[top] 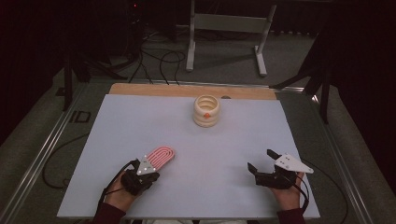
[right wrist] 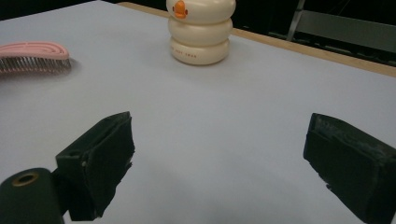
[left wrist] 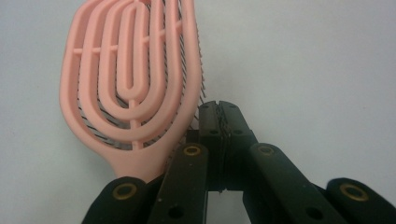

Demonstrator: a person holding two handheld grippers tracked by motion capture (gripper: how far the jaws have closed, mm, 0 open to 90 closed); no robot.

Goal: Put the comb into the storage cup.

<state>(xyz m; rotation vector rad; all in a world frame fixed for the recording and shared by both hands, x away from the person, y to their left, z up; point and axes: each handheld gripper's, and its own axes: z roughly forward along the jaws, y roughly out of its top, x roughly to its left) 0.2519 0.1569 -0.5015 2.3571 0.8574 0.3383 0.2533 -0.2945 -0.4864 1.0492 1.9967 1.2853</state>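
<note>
Pale table [top: 140, 121]: cream ringed holder [top: 206, 111]; left claw [top: 148, 169] clenched empty, right claw [top: 262, 161] released

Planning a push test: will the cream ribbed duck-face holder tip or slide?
The cream ribbed holder with the orange duck face looks squat with a broad base, so sliding on the smooth pale table seems likelier than tipping. It appears hollow and open-topped, probably light. Rounded ribs may slip from jaws.

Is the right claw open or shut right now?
Open. In the right gripper view the right claw has its two black jaws far apart with bare table between them, holding nothing. The high view shows the same spread.
</note>
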